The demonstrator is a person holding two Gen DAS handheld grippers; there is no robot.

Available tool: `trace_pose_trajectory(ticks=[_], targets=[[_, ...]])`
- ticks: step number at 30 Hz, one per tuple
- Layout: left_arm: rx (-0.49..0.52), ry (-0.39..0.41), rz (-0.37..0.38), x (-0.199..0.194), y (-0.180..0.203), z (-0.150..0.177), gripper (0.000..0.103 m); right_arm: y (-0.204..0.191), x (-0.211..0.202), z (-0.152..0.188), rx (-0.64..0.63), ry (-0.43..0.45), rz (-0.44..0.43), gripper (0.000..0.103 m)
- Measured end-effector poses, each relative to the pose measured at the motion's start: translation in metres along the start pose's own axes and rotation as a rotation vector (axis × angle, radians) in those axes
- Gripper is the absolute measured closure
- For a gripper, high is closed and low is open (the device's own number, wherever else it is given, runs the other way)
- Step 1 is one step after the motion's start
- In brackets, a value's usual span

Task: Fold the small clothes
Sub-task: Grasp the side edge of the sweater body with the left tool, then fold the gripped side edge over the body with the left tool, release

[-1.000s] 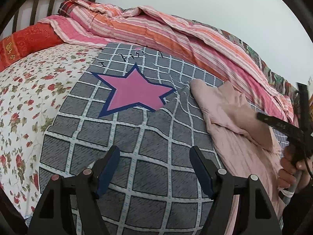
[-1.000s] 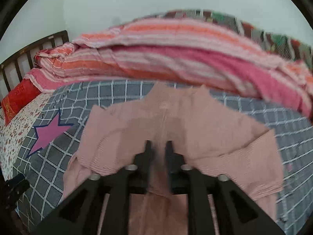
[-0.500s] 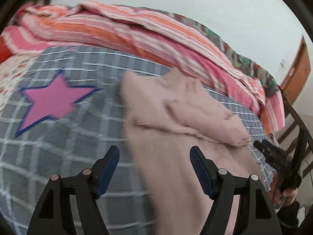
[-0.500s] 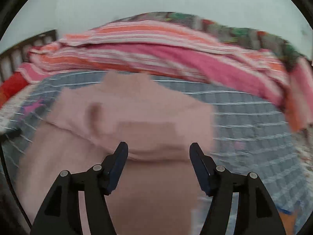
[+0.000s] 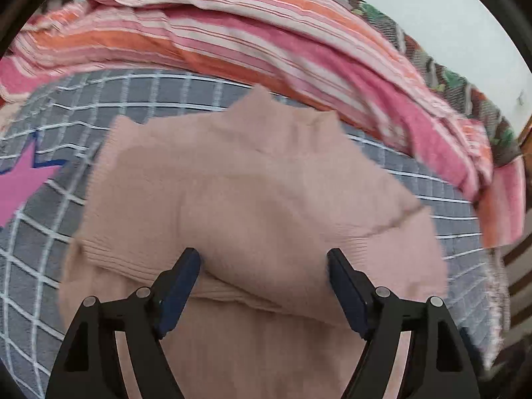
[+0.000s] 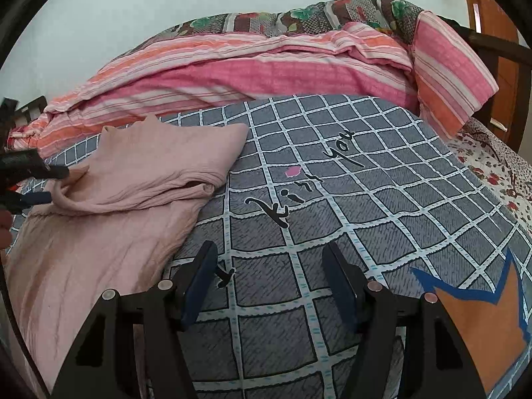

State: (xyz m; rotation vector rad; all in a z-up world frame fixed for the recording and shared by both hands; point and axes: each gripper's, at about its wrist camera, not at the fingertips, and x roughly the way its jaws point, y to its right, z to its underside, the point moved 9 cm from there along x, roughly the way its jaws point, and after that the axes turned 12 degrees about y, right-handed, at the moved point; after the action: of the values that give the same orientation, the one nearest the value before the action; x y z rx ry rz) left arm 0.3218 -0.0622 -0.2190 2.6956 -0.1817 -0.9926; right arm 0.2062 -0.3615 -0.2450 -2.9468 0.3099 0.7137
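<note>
A pale pink top point(image 5: 252, 206) lies on the grey checked cloth point(image 5: 43, 242), its sleeves folded in over the body. My left gripper point(image 5: 264, 277) is open, its jaws on either side of a folded sleeve cuff, low over the garment. In the right wrist view the same pink top point(image 6: 133, 179) lies at the left and the left gripper point(image 6: 50, 184) shows at its left edge. My right gripper point(image 6: 271, 277) is open and empty over the bare checked cloth point(image 6: 365, 199), to the right of the garment.
A bunched pink and orange striped quilt point(image 5: 266, 50) runs along the far side of the bed and shows again in the right wrist view point(image 6: 249, 69). A floral sheet point(image 6: 492, 163) lies at the right edge. Star prints point(image 5: 20, 186) mark the checked cloth.
My right gripper opened, let go of the pink top and swung right off it. My left gripper moved right from the bare cloth onto the garment.
</note>
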Motion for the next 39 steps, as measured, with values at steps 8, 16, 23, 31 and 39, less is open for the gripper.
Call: trace_pose_trajectory(ticks=[8, 16, 23, 31, 39], targets=[[-0.066, 0.009, 0.099, -0.033, -0.059, 0.018, 0.043, 0.001, 0.003, 0.005, 0.031, -0.023, -0.029, 0.038], [-0.114, -0.027, 0.193, -0.029, -0.071, 0.020, 0.056, 0.001, 0.004, 0.005, 0.038, -0.031, -0.034, 0.037], [-0.054, -0.003, 0.179, -0.032, -0.068, 0.020, 0.097, 0.001, 0.004, 0.006, 0.038, -0.032, -0.036, 0.037], [0.022, 0.131, 0.172, -0.041, -0.052, -0.048, 0.097, 0.001, 0.004, 0.005, 0.030, -0.026, -0.030, 0.037], [0.076, 0.062, 0.108, -0.007, -0.061, -0.072, 0.097, 0.000, 0.005, 0.007, 0.026, -0.037, -0.034, 0.035]])
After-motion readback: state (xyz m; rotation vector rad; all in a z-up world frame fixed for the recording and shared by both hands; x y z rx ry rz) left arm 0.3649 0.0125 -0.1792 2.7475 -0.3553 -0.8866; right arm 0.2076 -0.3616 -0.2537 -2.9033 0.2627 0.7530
